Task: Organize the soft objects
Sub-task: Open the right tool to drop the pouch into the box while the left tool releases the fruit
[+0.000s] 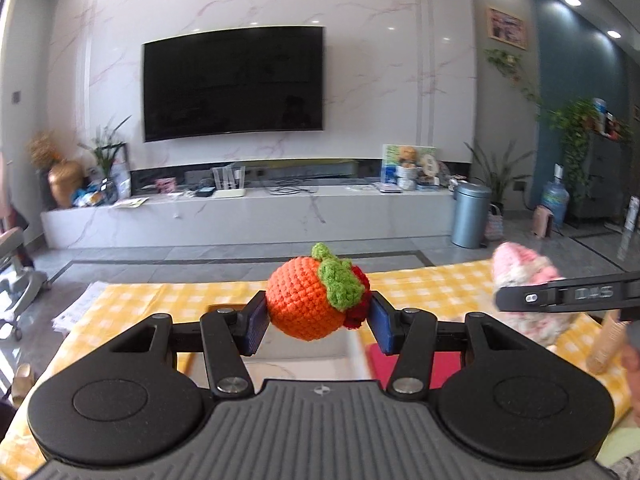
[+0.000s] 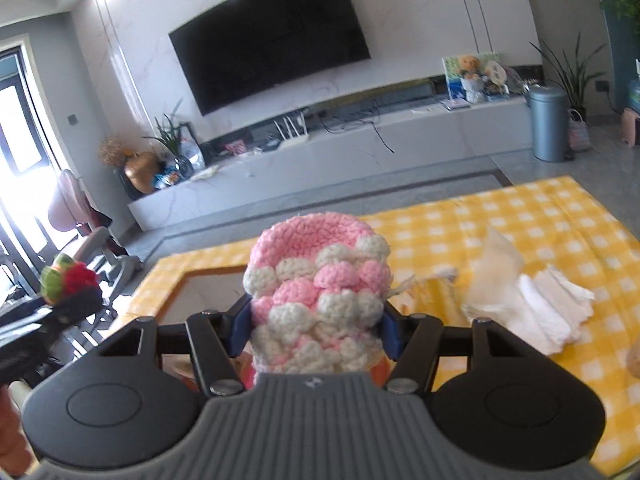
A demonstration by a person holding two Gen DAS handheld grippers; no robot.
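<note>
My left gripper [image 1: 318, 316] is shut on a crocheted orange fruit [image 1: 304, 304] with a green leaf cap and a red bit at its right side, held in the air above the yellow checked tablecloth [image 1: 180, 300]. My right gripper [image 2: 316, 322] is shut on a pink and white knitted pouch [image 2: 320, 280], also lifted off the table. In the left wrist view the pouch [image 1: 520, 272] and the right gripper's finger show at the right edge. The right wrist view has the fruit [image 2: 68, 278] in the left gripper at its far left.
A white open box [image 1: 312, 360] and a red flat item [image 1: 416, 364] lie under the left gripper. White tissues [image 2: 532, 300] lie crumpled on the cloth [image 2: 540, 216] at the right. A rolled beige object [image 1: 606, 344] lies at the right edge. Beyond the table are floor, a TV bench and a bin [image 1: 470, 216].
</note>
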